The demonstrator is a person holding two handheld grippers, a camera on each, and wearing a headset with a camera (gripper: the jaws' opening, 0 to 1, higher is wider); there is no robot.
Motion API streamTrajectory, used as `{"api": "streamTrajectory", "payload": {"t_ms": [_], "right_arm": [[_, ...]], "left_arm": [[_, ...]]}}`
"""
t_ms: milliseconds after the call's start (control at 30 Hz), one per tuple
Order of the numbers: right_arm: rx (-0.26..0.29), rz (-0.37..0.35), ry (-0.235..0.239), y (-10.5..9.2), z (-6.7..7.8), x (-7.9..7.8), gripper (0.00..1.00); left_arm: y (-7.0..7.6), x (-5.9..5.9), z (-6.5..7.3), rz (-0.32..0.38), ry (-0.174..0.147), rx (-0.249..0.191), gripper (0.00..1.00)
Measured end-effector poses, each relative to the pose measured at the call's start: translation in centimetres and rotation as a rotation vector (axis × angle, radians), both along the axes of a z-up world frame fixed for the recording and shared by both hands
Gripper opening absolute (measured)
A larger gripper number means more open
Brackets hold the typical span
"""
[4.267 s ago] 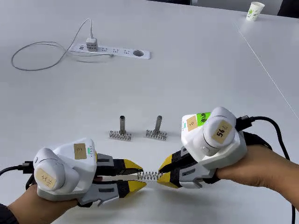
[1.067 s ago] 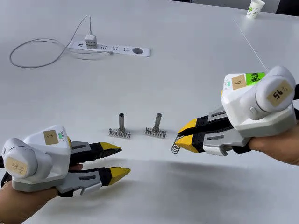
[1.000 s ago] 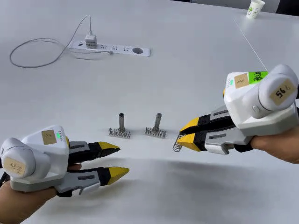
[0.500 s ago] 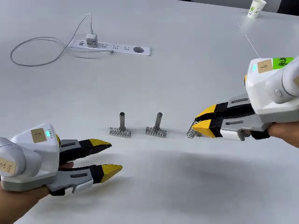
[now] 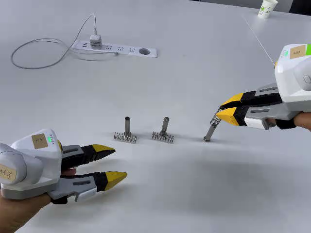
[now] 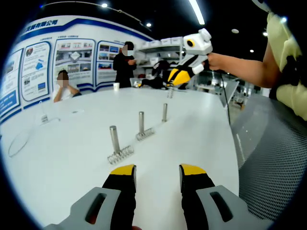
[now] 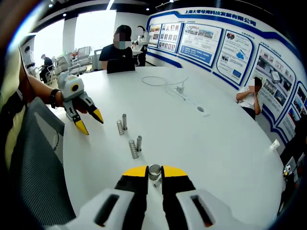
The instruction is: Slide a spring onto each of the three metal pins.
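Nearest the body, holding the left gripper [image 5: 112,162] low over the table [image 5: 194,194], jaws spread wide and gripping nothing. Just beyond its tips, looking onto the left pin [image 5: 127,124] and middle pin [image 5: 165,124], both standing upright side by side, each touching a loose coil lying at its foot: left spring [image 5: 125,138], middle spring [image 5: 163,138]. Off to their right, pinching the third spring [image 5: 215,121] between the nearly closed jaws of the right gripper [image 5: 220,112], at the top end of the third pin [image 5: 209,134], itself leaning toward that gripper with its foot on the table. Failing to make out any overlap of coil and pin tip. Far back, taking in a power strip [image 5: 116,51], a looping cable [image 5: 29,53] and a paper cup [image 5: 267,7] near the far edge.
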State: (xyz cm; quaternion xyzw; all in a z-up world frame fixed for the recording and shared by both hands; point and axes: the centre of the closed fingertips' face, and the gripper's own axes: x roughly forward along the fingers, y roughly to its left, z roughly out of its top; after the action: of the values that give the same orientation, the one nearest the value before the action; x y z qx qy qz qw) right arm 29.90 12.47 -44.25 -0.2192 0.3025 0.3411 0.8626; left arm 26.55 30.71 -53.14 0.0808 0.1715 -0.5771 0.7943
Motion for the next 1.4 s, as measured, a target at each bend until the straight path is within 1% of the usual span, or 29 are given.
{"api": "streamTrajectory", "payload": {"t_ms": [133,233,367,500,600,667,1033,1400], "right_arm": [[-0.014,-0.027,0.013,-0.6,-0.8,0.5,0.12],[-0.013,-0.039,0.014,-0.9,-1.1,0.8,0.12],[-0.005,-0.043,0.023,-0.9,-1.5,1.0,0.12],[-0.018,-0.051,0.029,-1.3,-2.1,1.2,0.12],[-0.006,-0.056,0.036,-1.4,-2.4,1.3,0.12],[-0.010,-0.058,0.038,-1.5,-2.6,1.4,0.12],[0.002,-0.065,0.066,-1.4,-4.3,1.6,0.12],[-0.013,-0.084,0.093,-1.5,-6.1,1.9,0.12]], "left_arm": [[0.1,0.0,-0.1,0.003,0.004,-0.001,0.38],[0.2,0.0,-0.1,0.005,0.006,-0.002,0.38],[0.3,0.0,-0.1,0.007,0.009,0.001,0.38],[0.3,-0.1,-0.1,0.008,0.011,0.001,0.38],[0.3,-0.1,-0.1,0.009,0.012,0.002,0.38],[0.3,-0.1,-0.1,0.010,0.013,0.003,0.38],[0.2,-0.2,-0.2,0.012,0.017,0.005,0.38],[0.2,-0.3,-0.4,0.014,0.021,0.006,0.38]]}}
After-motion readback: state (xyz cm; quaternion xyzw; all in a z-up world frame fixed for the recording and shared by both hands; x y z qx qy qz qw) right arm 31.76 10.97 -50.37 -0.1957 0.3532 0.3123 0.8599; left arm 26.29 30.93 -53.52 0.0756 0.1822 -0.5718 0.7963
